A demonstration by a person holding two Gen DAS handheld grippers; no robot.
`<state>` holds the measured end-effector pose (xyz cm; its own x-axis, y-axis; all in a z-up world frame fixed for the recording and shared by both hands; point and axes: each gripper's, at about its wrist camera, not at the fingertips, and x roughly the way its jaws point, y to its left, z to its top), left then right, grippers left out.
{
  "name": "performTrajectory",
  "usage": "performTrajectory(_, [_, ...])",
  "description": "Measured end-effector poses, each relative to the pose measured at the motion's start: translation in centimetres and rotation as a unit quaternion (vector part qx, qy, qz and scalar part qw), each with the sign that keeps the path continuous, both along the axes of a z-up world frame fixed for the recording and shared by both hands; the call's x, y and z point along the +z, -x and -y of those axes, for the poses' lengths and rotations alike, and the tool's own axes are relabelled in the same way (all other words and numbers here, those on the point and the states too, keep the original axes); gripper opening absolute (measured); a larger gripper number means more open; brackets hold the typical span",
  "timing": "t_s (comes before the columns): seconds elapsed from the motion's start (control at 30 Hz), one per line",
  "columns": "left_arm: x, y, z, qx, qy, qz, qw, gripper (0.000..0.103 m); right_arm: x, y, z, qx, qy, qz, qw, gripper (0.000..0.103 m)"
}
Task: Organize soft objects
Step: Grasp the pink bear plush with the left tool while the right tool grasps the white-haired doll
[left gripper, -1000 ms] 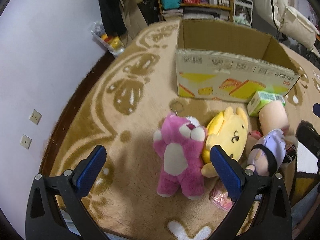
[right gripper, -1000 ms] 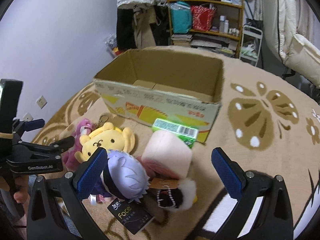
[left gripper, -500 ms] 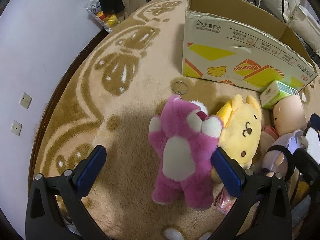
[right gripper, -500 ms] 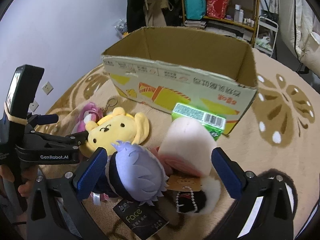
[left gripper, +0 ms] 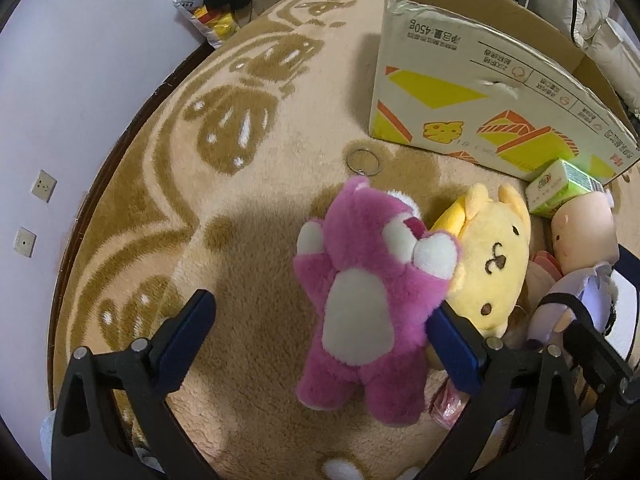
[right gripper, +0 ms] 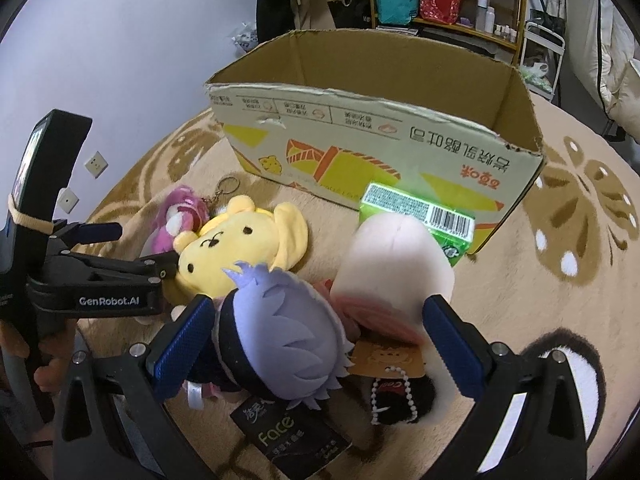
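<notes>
A pink plush bear (left gripper: 360,296) lies on the carpet between the open jaws of my left gripper (left gripper: 320,344); its right pad touches the bear's side. A yellow plush dog (left gripper: 492,264) lies against the bear, also in the right wrist view (right gripper: 244,248). My right gripper (right gripper: 316,348) is open around a doll with lilac hair (right gripper: 280,336) and a pale pink plush (right gripper: 392,268). The bear (right gripper: 180,216) and my left gripper (right gripper: 116,252) also show in the right wrist view. An open cardboard box (right gripper: 380,136) stands behind the toys.
A green tissue pack (right gripper: 420,212) leans against the box front. A keyring (left gripper: 363,160) lies above the bear. A black tag (right gripper: 288,432) and bead chain (right gripper: 394,396) lie near my right gripper. Shelves (right gripper: 448,4) and hanging clothes stand behind. A wall (left gripper: 60,100) borders the carpet on the left.
Both grippers have moved forward and lower over the toys. The pink bear now sits deeper between my left jaws, the lilac doll and pink plush between my right jaws.
</notes>
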<state>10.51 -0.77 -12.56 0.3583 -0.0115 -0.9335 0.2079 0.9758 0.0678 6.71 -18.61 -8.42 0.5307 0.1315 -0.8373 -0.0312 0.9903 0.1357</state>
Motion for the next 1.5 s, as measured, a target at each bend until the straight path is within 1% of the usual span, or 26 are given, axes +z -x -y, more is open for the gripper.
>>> performTrajectory(0.17, [-0.7,-0.5,-0.5,0.021,0.02,-0.019,0.9994,0.1,-0.4,0.1,-0.1,0.002,-0.001,-0.01,1.0,0.1])
performTrajectory(0.37, [-1.2,-0.8,-0.9,0.039,0.03,-0.03,0.9983,0.101,-0.3,0.5,-0.3,0.004,0.002,-0.013,1.0,0.1])
performTrajectory(0.47, [-1.2,-0.8,-1.0,0.044,0.035,-0.033,0.9979,0.101,-0.2,0.7,-0.1,0.002,-0.004,-0.015,1.0,0.099])
performTrajectory(0.57, [-1.3,-0.8,-1.2,0.05,0.043,-0.039,0.9971,0.099,-0.5,0.7,-0.3,0.01,-0.012,-0.026,1.0,0.095])
performTrajectory(0.6, [-1.4,-0.9,-1.3,0.053,0.048,-0.043,0.9965,0.098,-0.7,0.7,-0.6,0.013,-0.01,-0.029,0.999,0.095])
performTrajectory(0.63, [-1.5,-0.8,-1.3,0.055,0.055,-0.047,0.9959,0.091,-0.8,0.7,-0.8,0.017,-0.004,-0.031,0.999,0.095])
performTrajectory(0.67, [-1.5,-0.8,-1.5,0.059,0.069,-0.053,0.9945,0.088,-0.9,0.7,-1.1,0.02,0.002,-0.029,0.999,0.094])
performTrajectory(0.7, [-1.5,-0.8,-1.5,0.06,0.072,-0.053,0.9941,0.087,-0.9,0.7,-1.2,0.022,0.004,-0.027,0.999,0.092])
performTrajectory(0.77, [-1.4,-0.6,-1.4,0.054,0.08,-0.05,0.9941,0.077,-0.8,0.6,-1.2,0.021,0.003,-0.021,1.0,0.088])
performTrajectory(0.83, [-1.3,-0.6,-1.4,0.057,0.09,-0.049,0.9931,0.072,-0.6,0.7,-1.1,0.019,0.003,-0.014,1.0,0.079])
performTrajectory(0.9, [-1.1,-0.3,-1.6,0.065,0.103,-0.048,0.9914,0.065,-0.4,0.8,-1.1,0.019,0.008,-0.01,1.0,0.076])
performTrajectory(0.97, [-0.9,-0.2,-1.7,0.066,0.123,-0.05,0.9889,0.051,-0.2,1.0,-1.0,0.021,0.011,-0.009,1.0,0.073])
performTrajectory(1.0, [-0.9,-0.1,-1.6,0.063,0.128,-0.05,0.9885,0.048,-0.1,1.1,-1.0,0.022,0.013,-0.006,1.0,0.072])
performTrajectory(1.03, [-0.8,0.0,-1.5,0.06,0.13,-0.049,0.9885,0.047,0.0,1.1,-1.0,0.022,0.015,-0.005,1.0,0.071])
performTrajectory(1.13, [-0.6,0.2,-1.0,0.051,0.119,-0.038,0.9909,0.045,0.2,1.3,-0.8,0.018,0.013,-0.002,1.0,0.069])
performTrajectory(1.2, [-0.3,0.4,-1.0,0.053,0.117,-0.033,0.9912,0.045,0.5,1.6,-0.5,0.013,0.01,0.002,1.0,0.068])
performTrajectory(1.27, [0.3,0.8,-1.3,0.06,0.107,-0.02,0.9923,0.045,0.9,1.8,-0.2,0.009,-0.001,0.008,1.0,0.067])
performTrajectory(1.3, [0.6,1.1,-1.4,0.063,0.104,-0.014,0.9925,0.045,1.1,2.0,0.0,0.006,-0.005,0.011,1.0,0.066])
performTrajectory(1.33, [0.8,1.2,-1.6,0.067,0.102,-0.008,0.9926,0.045,1.4,2.2,0.1,0.006,-0.012,0.017,1.0,0.059])
performTrajectory(1.4, [1.4,1.4,-2.0,0.073,0.102,0.005,0.9921,0.045,1.8,2.4,0.2,0.003,-0.013,0.027,1.0,0.059])
performTrajectory(1.5, [2.3,1.8,-2.1,0.074,0.099,0.027,0.992,0.045,2.2,2.5,0.5,0.002,-0.02,0.033,0.999,0.056])
